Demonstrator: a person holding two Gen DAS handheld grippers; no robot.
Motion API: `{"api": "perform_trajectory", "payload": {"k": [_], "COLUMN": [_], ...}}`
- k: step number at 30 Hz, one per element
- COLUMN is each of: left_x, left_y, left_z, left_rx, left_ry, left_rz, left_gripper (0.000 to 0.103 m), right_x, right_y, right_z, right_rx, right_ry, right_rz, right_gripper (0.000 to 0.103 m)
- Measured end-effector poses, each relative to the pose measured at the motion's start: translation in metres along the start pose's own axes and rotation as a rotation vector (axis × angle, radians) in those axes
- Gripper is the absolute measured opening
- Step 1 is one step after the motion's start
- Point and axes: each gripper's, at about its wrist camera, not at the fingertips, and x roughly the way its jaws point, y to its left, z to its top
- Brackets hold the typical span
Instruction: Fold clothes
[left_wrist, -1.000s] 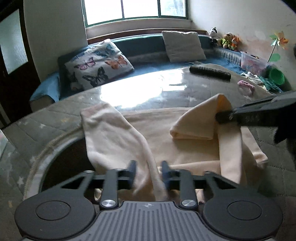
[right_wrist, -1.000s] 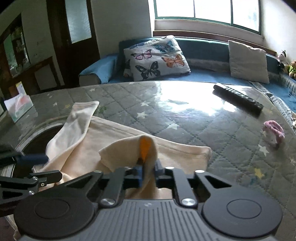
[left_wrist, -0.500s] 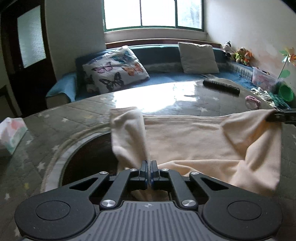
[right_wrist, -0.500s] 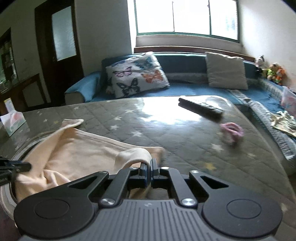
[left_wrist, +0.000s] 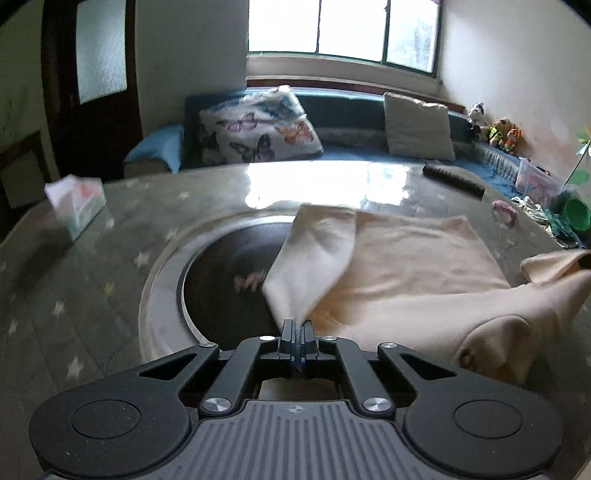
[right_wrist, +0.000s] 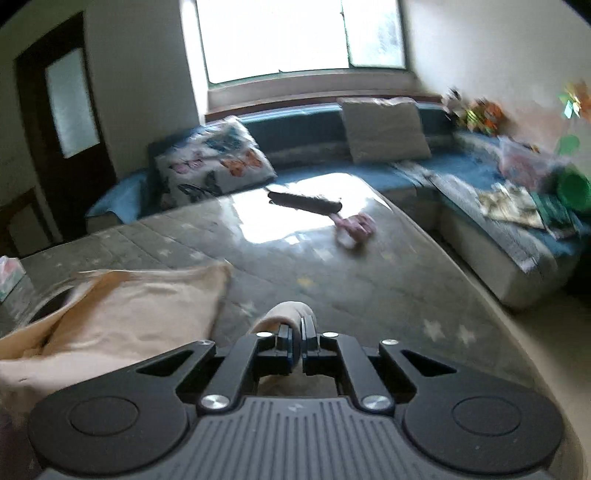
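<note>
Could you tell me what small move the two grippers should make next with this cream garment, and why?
Probably carry both pinched edges forward together and lay them down: the left gripper and right gripper are each shut on the cream garment, which sags unevenly between them.

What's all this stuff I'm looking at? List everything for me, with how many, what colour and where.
garment: one, cream, on the table, pulled up at two ends
table: one, grey quilted cover with stars, round dark opening near the front
tissue box: one, white and pastel, table's left
remote control: one, black, far side of table
small pink item: one, beside the remote
butterfly cushion: one, white, on blue sofa
plain cushion: one, beige, on sofa
soft toys: a few, mixed colours, right sofa corner
left hand-held gripper: black, shut on garment
right hand-held gripper: black, shut on garment
</note>
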Motion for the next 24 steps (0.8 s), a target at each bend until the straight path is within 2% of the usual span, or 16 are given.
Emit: {"api": "perform_trajectory", "payload": {"k": [3, 7, 10, 12, 17, 20, 24], "left_x": [0.001, -0.010, -0.012, -0.008, 0.006, 0.025, 0.052], "left_y": [0.000, -0.004, -0.008, -0.013, -0.028, -0.041, -0.054], "left_z": [-0.008, -0.017, -0.015, -0.010, 0.004, 0.013, 0.022], "left_rx": [0.012, 0.070, 0.093, 0.108, 0.149, 0.186, 0.236], "left_ry": [0.030, 0.024, 0.012, -0.002, -0.030, -0.031, -0.025], "left_rz": [0.005, 0.006, 0.017, 0.027, 0.051, 0.061, 0.075], "left_gripper": [0.007, 0.007, 0.022, 0.040, 0.057, 0.061, 0.067], "right_x": [0.012, 0.014, 0.011, 0.009, 0.013, 0.023, 0.035], "right_y": [-0.010, -0.018, -0.026, -0.027, -0.017, -0.002, 0.005], "right_z": [-0.008, -0.017, -0.020, -0.022, -0.027, -0.029, -0.025], "right_rx": [0.022, -0.004, -0.015, -0.023, -0.086, -0.171, -0.215], "right_ry": [0.047, 0.074, 0.070, 0.067, 0.076, 0.078, 0.067], "right_rz": [-0.035, -0.083, -0.127, -0.154, -0.154, -0.178, -0.188], "right_gripper": [0.020, 0.028, 0.043, 0.052, 0.060, 0.064, 0.066]}}
